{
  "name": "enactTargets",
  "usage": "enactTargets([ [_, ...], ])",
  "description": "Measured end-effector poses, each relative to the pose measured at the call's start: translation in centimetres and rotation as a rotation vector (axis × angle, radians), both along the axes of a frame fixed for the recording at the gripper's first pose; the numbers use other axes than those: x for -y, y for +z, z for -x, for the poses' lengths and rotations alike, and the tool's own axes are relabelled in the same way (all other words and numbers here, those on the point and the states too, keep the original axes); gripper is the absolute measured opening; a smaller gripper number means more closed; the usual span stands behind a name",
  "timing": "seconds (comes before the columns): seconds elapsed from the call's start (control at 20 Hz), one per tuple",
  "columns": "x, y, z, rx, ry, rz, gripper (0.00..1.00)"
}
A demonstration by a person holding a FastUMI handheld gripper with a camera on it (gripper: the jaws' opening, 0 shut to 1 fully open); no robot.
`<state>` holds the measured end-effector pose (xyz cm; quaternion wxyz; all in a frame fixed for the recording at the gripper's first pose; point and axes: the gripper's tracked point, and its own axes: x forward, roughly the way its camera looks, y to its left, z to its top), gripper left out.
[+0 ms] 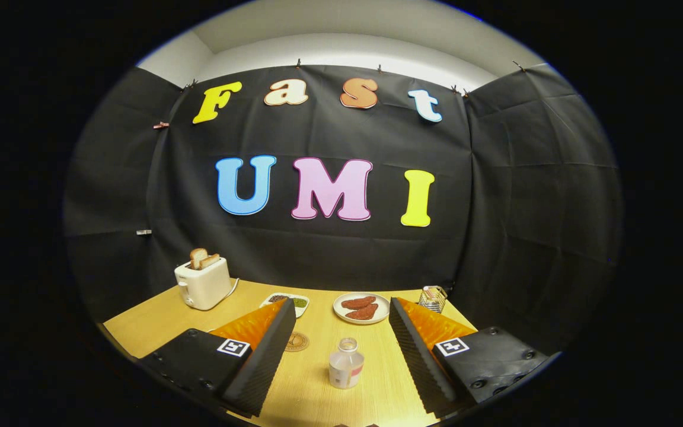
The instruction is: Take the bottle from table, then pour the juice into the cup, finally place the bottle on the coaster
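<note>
A small clear bottle (345, 363) with an open neck and a pale label stands upright on the wooden table (158, 323). It sits between my two fingers, nearer their bases than their tips, with a gap on each side. My gripper (341, 307) is open and holds nothing. A round brown coaster (296, 341) lies flat on the table just beside the left finger (270, 350), partly hidden by it.
A white toaster (203, 283) with two bread slices stands at the back left. A white dish (286, 300) of dark and green bits and a white plate (361, 308) with reddish-brown pieces lie beyond the fingertips. A small wire basket (432, 298) stands by the right wall.
</note>
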<state>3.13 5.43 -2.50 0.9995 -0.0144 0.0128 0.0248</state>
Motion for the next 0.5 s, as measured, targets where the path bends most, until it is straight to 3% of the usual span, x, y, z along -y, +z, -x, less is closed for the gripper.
enactTargets([
  [0.5,0.0,-4.3,-3.8,-0.032,0.035,-0.039,0.97],
])
